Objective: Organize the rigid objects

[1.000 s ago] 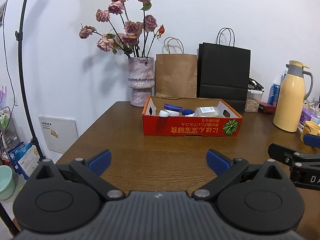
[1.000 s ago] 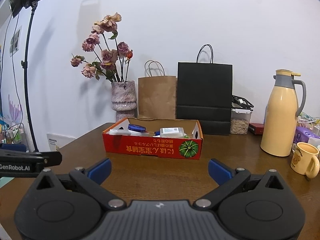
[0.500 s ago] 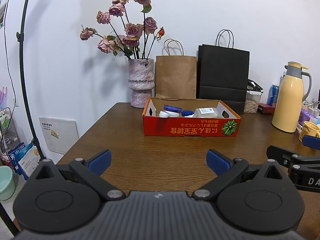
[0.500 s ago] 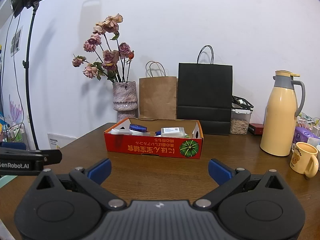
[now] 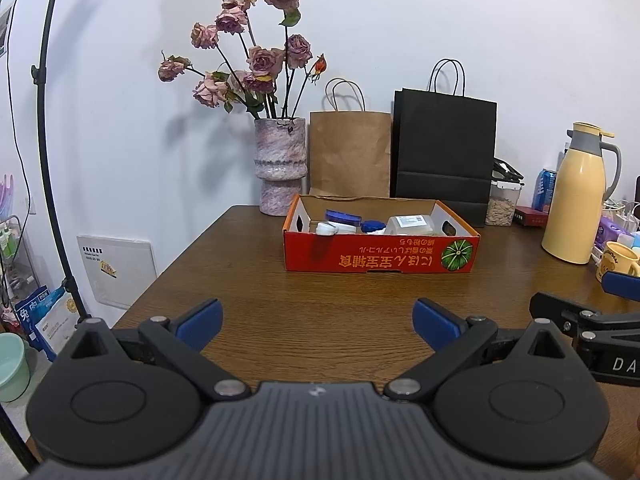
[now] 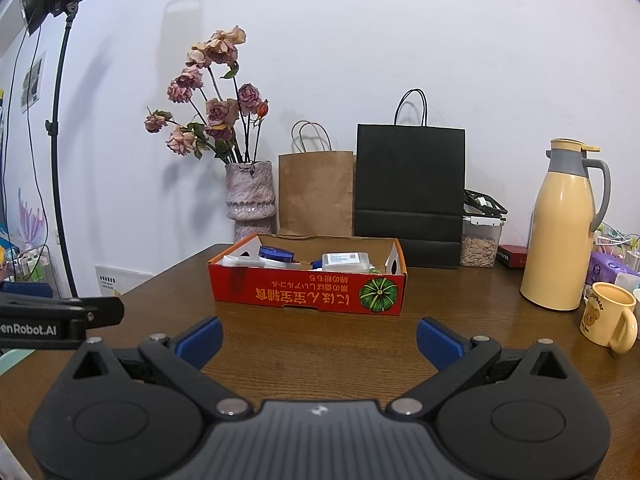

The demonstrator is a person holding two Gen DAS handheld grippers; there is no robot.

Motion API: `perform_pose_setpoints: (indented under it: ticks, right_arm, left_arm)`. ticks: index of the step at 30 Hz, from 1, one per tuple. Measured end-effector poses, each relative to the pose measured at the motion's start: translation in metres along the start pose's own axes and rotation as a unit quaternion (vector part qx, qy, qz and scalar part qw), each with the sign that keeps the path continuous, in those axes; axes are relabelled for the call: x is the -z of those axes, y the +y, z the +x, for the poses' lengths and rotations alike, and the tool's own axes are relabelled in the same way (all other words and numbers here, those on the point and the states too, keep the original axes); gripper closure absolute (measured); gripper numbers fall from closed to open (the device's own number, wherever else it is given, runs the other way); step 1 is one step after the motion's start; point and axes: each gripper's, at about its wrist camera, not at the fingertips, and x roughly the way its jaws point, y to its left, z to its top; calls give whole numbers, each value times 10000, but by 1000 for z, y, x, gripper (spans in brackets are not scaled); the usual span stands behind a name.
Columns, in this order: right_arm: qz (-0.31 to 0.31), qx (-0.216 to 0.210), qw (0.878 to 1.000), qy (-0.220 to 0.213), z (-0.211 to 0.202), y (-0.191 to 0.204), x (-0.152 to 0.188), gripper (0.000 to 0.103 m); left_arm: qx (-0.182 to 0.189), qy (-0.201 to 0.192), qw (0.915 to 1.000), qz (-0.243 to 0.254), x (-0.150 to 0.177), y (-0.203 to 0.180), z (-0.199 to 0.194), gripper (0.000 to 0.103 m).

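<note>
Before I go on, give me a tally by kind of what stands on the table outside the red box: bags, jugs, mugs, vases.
Paper bags: 2, brown paper bag and black paper bag
Thermos jugs: 1, yellow thermos jug
Mugs: 1, yellow mug
Vases: 1, vase of dried roses
Total: 5

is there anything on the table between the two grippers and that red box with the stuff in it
Nothing visible. In both wrist views only bare wooden table lies between the open left gripper, the open right gripper and the red cardboard box. The yellow mug and thermos stand off to the right, clear of either path.
</note>
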Motion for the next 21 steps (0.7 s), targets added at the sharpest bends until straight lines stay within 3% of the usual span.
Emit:
perform_pose_setpoints:
  ticks: [21]
  right_arm:
    - [-54,-15,10000,77,1,5,7,0]
  left_arm:
    - [72,12,10000,9,-2,-2,0,0]
